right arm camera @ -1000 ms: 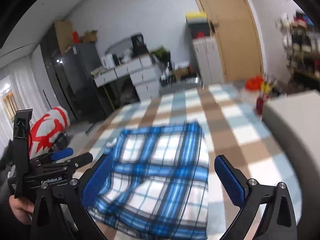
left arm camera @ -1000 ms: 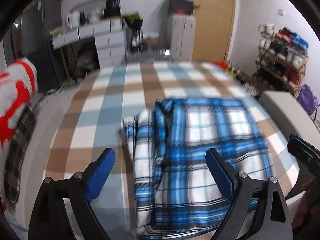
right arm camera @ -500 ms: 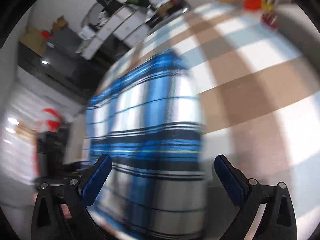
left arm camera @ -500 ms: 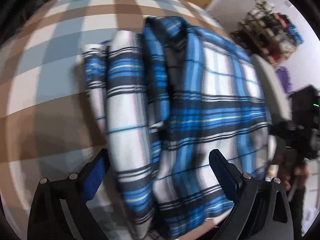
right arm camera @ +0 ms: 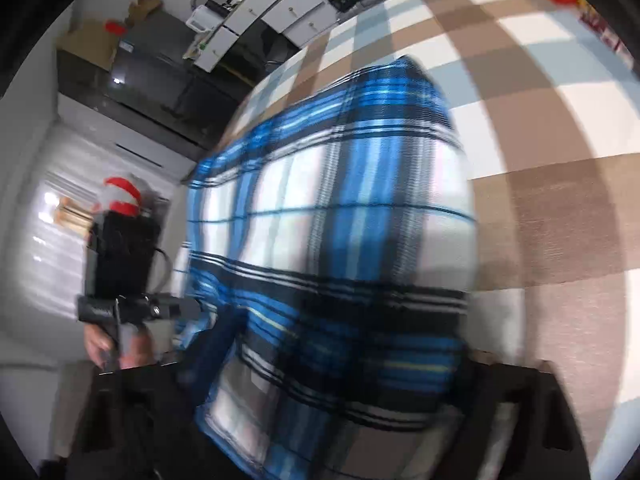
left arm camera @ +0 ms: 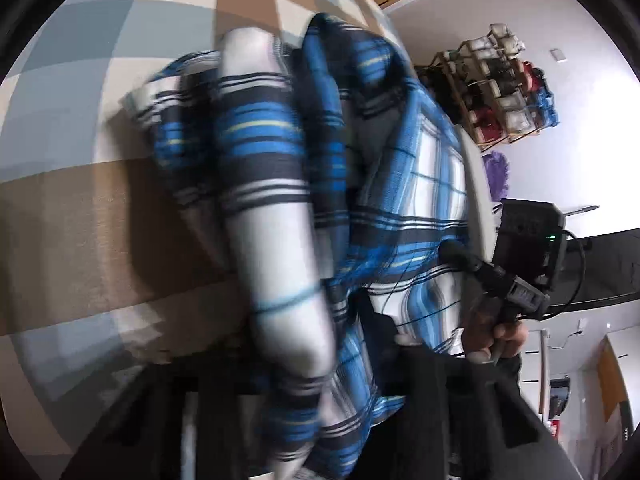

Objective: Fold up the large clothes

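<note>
Both tools at near edge of plaid shirt (left arm camera: 280, 208) on checked surface (left arm camera: 80, 208). Left tool (left arm camera: 304, 396) has just been closing, narrow, cloth bunched between its jaws. Right tool (right arm camera: 340, 392) has just been closing, mid-width, shirt hem between; contact blurred, cannot tell.

A lived-in home room, seemingly a bedroom: a wide bed under a brown, blue and cream checked cover (right arm camera: 560, 208) fills the space ahead of the claws. Beyond it stand white drawer units (right arm camera: 280, 4) and a dark cabinet (right arm camera: 160, 68); to the right, a wooden rack crowded with shoes (left arm camera: 500, 88) lines the white wall.
</note>
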A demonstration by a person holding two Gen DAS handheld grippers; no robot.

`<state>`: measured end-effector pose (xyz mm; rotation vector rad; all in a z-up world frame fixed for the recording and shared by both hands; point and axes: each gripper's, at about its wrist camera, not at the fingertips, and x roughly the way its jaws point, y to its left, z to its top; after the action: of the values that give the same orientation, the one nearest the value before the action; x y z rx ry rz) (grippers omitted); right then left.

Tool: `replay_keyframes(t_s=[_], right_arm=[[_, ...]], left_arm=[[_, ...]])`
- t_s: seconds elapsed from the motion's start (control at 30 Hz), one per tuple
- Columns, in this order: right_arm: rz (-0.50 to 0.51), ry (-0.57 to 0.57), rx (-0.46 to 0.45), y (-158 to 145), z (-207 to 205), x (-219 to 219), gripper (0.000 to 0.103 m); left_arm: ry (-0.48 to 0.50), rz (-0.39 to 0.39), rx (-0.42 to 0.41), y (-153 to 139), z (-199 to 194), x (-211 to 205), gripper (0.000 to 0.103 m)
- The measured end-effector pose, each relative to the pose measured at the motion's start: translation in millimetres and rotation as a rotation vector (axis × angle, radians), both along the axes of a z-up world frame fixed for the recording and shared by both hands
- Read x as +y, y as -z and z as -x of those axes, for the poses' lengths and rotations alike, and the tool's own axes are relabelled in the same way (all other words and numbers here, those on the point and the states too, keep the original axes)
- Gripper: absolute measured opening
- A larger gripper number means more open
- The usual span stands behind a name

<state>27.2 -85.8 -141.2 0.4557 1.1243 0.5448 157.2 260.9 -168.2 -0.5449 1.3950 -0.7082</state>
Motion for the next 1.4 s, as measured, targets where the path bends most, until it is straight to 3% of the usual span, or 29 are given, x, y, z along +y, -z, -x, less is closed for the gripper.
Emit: replay_keyframes(t_s=[0.1,0.3,0.47,0.53,0.6,0.7,0.8,0.87,1.0,1.2,1.27,1.4], right_arm=[[-0.067,0.043,0.001,4,6,-17,0.043],[-0.037,0.046,-0.089,-16,27,-9,0.025],[-0.082,0.033,-0.088,-21,34,-13,0.025],[-0.084,0.034,-0.055,-14,30,-10,0.029],[-0.076,0.048,-0.016,-6,24,-8,0.042],[-0.026,0.015,0.013,2,21,4,0.06],[0.016,-0.005,-0.013,-1,20,15,0.062],[0.005,-0.007,-0.014,0,17,15,0.058],[-0.02,-0.002,-0.021,0,18,8,0.04],[0.061,-0.015,-0.153,-27,39,22,0.024],[0.041,-0.011,-0.184,-34,42,21,0.021],[-0.003,0.029,-0.192,-41,45,16,0.02]], left_arm=[[-0.013,0.019,-0.001,-3,8,-6,0.017],[0.014,0.001,-0.06,-19,19,-20,0.014],[0.009,0.009,-0.027,-6,7,-16,0.015],[-0.005,0.005,-0.005,-2,2,-12,0.023],[-0.021,-0.007,0.027,2,2,-9,0.041],[-0.013,-0.017,0.031,0,3,-15,0.044],[0.011,-0.018,0.015,-3,3,-27,0.044],[0.016,0.006,0.01,-6,0,-35,0.044],[0.005,0.061,0.017,-9,-3,-41,0.044],[-0.008,0.058,-0.005,-13,1,-34,0.044],[-0.025,0.073,-0.006,-16,-1,-37,0.043],[-0.036,0.06,-0.044,-21,-4,-43,0.031]])
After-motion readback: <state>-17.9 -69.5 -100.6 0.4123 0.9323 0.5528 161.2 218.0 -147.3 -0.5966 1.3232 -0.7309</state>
